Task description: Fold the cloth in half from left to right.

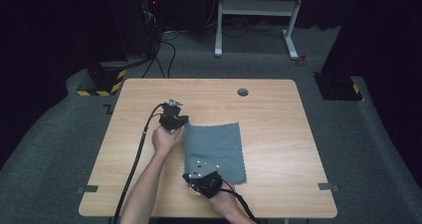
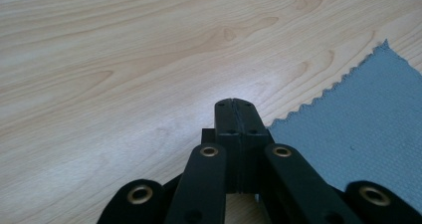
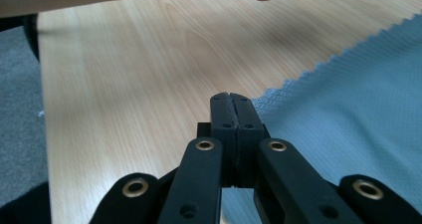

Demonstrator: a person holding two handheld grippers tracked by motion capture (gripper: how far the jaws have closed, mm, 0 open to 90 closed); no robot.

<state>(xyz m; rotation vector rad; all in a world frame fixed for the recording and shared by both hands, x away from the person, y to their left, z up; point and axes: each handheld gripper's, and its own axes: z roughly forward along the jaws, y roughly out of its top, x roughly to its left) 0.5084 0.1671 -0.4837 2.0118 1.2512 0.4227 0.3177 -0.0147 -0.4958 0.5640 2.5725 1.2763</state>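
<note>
**Two grippers, one grey cloth, both jaws clenched on nothing**

So from where I'm standing, the grey cloth lies flat on the bench, roughly in the middle and a bit toward the person's side. It has those zigzag pinked edges, easy to see in the left gripper view.

The left gripper sits right at the cloth's far-left corner, and the right gripper is at the near-left corner. In both gripper views the jaws are pressed tight together with no fabric between them, so nothing is picked up yet. The left tips rest just off the cloth edge over bare wood; the right gripper has its tips right about at the edge too.

My guess is they're lining up to fold it or lift it by that left side. If so: open the jaws first, slide the lower one under the very corner, and pinch only one layer. Take both corners together so the edge stays straight, otherwise it'll skew. Thin cloth like that slides on smooth wood, so go in low and slow.

The bench is pale wood grain with a round cable hole near the far edge. Grey carpet all around, a white desk frame at the back, and dark stands with yellow-black hazard tape.
</note>
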